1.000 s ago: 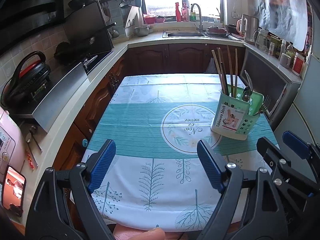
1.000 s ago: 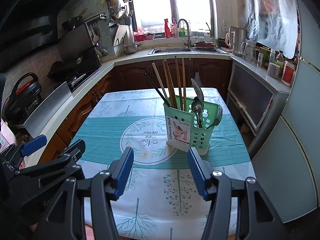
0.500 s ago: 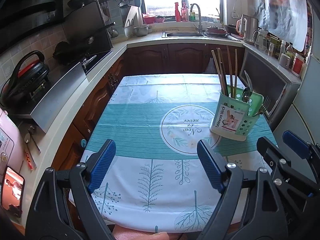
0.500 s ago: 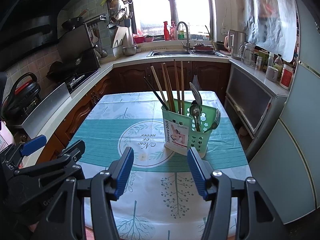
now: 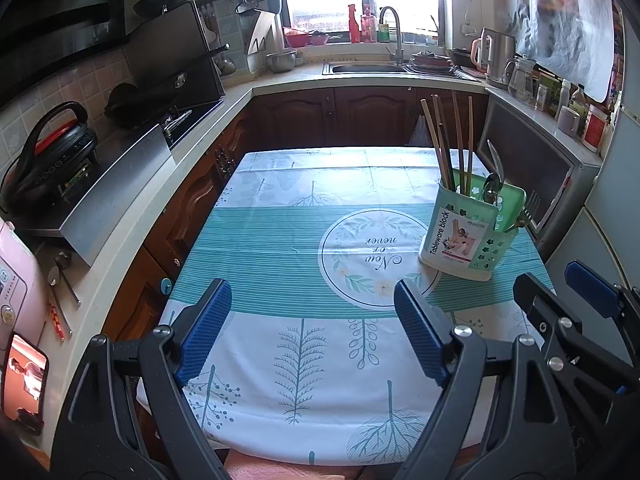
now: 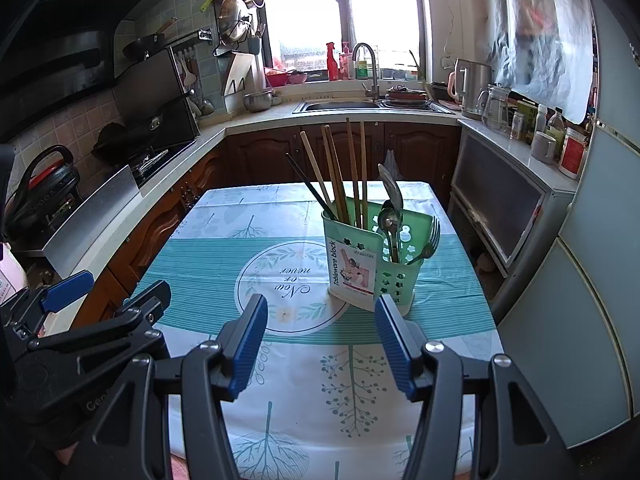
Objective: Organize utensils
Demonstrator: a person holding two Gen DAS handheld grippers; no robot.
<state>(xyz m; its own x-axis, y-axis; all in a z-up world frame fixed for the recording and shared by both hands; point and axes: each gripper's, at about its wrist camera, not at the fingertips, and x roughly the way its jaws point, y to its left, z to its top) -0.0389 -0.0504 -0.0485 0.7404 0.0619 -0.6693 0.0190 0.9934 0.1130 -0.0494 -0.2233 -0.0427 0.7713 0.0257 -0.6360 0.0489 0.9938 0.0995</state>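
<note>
A green plastic utensil holder [image 5: 472,236] [image 6: 372,268] stands upright on the right half of the table. Several wooden chopsticks [image 6: 340,176] lean in its near compartment. Metal spoons [image 6: 390,216] and a fork [image 6: 430,240] stand in the compartment behind. My left gripper [image 5: 312,328] hovers open over the near part of the table, nothing between its blue pads. My right gripper [image 6: 320,344] is open too, empty, just short of the holder. Each gripper shows at the edge of the other's view.
The table carries a teal and white cloth [image 5: 304,248] with a round print. Counters wrap around the left, back and right, with a stove [image 5: 160,120], a sink [image 6: 340,106], a kettle [image 6: 472,88] and jars. A fridge [image 6: 592,240] stands close on the right.
</note>
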